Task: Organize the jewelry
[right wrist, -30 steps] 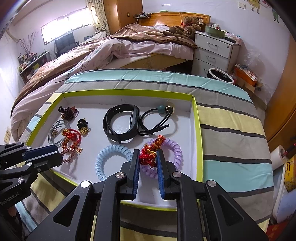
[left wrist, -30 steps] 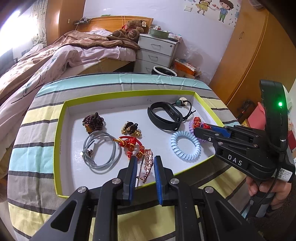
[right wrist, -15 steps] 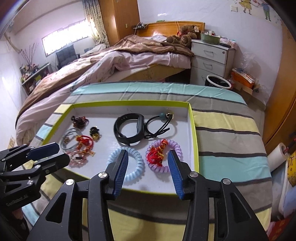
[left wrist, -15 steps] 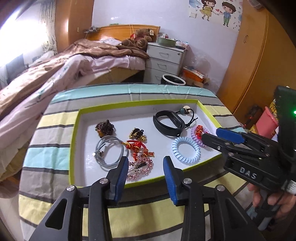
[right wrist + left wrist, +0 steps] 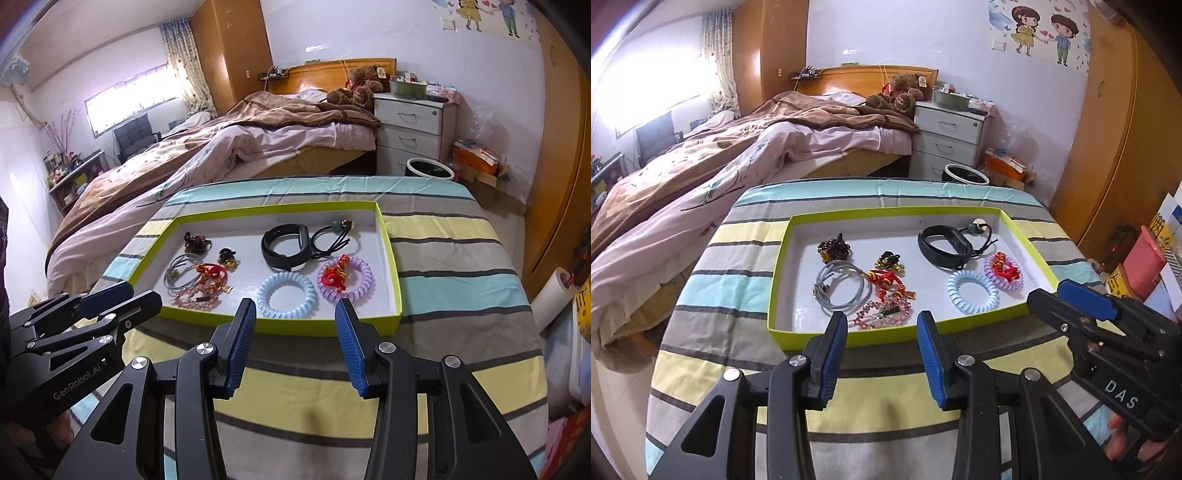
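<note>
With both the left gripper [image 5: 882,328] and right gripper [image 5: 295,317] held jaws apart short of the tray [image 5: 964,326], its crowded jewelry (pink bracelet [image 5: 882,313] touching red cord [image 5: 886,280]) risked snagging together.

A lime-green-rimmed white tray [image 5: 1027,240] sits on a cloth [image 5: 746,236] striped teal, yellow and grey, holding a pale blue coil band [image 5: 972,291], a lilac one [image 5: 1015,282] and a black wristband [image 5: 943,247].
</note>
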`<state>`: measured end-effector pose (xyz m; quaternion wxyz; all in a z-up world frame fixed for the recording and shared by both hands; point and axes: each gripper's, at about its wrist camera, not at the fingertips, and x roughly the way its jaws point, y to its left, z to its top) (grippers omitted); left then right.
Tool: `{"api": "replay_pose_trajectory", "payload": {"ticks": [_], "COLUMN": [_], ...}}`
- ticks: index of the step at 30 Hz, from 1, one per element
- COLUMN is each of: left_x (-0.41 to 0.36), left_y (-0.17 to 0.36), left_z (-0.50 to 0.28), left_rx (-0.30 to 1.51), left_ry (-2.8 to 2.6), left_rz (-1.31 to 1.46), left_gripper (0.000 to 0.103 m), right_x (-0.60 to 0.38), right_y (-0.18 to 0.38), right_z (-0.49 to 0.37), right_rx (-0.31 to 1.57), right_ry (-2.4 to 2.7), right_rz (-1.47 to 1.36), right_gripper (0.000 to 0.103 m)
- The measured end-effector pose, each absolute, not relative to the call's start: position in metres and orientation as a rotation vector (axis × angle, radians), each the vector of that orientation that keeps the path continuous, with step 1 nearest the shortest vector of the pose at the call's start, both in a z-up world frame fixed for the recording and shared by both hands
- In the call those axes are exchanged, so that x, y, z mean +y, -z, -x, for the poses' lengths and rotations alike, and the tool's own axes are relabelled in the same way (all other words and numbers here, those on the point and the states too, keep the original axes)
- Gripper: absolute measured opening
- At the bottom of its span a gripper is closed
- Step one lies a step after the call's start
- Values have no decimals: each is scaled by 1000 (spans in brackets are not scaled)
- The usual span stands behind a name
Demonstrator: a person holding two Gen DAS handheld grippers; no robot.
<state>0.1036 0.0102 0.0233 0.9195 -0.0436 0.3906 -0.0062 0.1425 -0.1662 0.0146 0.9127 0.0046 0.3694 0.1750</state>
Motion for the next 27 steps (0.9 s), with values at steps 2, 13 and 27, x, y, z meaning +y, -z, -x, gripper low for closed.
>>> {"api": "replay_pose_trajectory", "payload": {"ticks": [2,13,27], "left_x": [10,11,11], "left_y": [-23,-23,-23], "left_z": [-101,-92,-89], "left_rx": [806,797,795], "left_ry": [15,20,16], "left_rz": [92,116,115], "left_gripper": [39,39,39], "right_x": [-165,-158,-157], "right_y": [-15,-14,-13], "right_z": [-140,-128,-122], "right_rx": [761,758,762], "right_ry": [-355,-362,-362], "right_rz": [-5,8,8], "right_gripper": [46,46,46]}}
